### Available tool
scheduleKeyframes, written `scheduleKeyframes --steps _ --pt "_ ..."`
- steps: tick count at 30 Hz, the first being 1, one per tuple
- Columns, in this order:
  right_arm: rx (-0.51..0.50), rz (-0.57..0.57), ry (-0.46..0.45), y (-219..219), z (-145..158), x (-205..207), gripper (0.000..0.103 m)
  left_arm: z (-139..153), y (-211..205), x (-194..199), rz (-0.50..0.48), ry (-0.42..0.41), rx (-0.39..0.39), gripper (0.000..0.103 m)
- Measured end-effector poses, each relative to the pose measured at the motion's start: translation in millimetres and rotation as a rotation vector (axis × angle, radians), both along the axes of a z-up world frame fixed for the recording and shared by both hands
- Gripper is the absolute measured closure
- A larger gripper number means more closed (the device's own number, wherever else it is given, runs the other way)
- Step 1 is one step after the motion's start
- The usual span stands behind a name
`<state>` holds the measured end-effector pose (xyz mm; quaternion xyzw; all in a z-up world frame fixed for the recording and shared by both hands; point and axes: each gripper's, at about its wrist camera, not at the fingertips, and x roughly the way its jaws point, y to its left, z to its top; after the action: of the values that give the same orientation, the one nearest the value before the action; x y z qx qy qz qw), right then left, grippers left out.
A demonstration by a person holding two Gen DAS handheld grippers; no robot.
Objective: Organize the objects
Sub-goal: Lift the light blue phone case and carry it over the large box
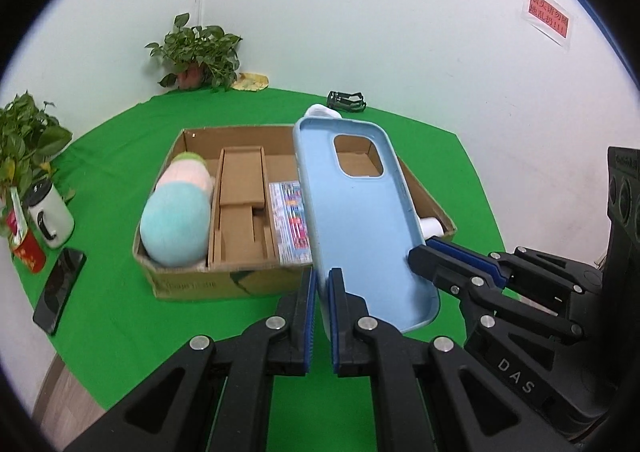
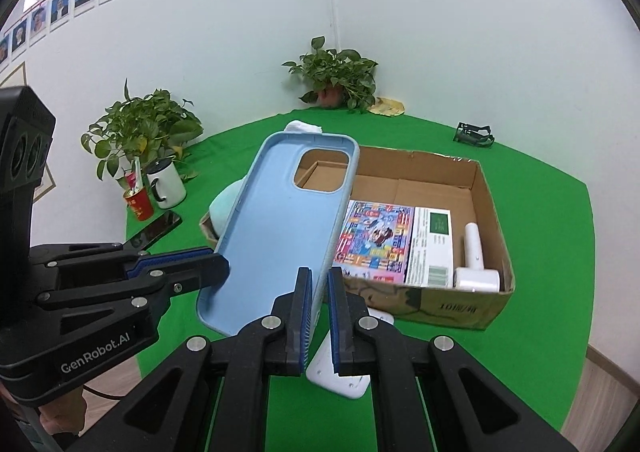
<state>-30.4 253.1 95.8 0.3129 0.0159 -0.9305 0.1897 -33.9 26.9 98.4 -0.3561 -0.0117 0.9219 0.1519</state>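
Fingers of left gripper and right gripper clamped on opposite long edges of blue phone case, aloft over cardboard box near rim, green desk open around.

Both hand-held grippers, right and left, pinch a blue phone case above the cardboard box.

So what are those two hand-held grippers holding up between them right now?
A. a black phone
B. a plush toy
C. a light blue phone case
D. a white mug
C: the light blue phone case is pinched along one edge by the left hand-held gripper and along the opposite edge by the right hand-held gripper, held above the cardboard box.
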Motion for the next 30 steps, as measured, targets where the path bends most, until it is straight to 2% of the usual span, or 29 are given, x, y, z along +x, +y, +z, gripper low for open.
scheduleKeyframes --steps 10,13,18,24,30 --pt "-0.009 -0.045 0.024 3.8 30.2 -50.4 0.097 25.8 11.0 -48.6 -0.052 0.044 -0.018 0.098" --pt "-0.006 -0.057 0.031 6.4 37.4 -65.7 0.097 28.2 12.2 -62.2 -0.064 0.035 -0.003 0.098" --pt "-0.021 -0.079 0.011 11.5 39.8 -92.7 0.097 25.9 17.4 -80.2 -0.079 0.032 -0.026 0.097" --pt "-0.015 -0.084 -0.058 12.6 22.2 -124.5 0.097 3.7 14.9 -101.6 -0.084 -0.028 -0.029 0.098" --pt "-0.034 -0.079 -0.182 13.1 -20.1 -156.0 0.097 -26.7 11.4 -116.8 -0.078 -0.094 -0.05 0.098"
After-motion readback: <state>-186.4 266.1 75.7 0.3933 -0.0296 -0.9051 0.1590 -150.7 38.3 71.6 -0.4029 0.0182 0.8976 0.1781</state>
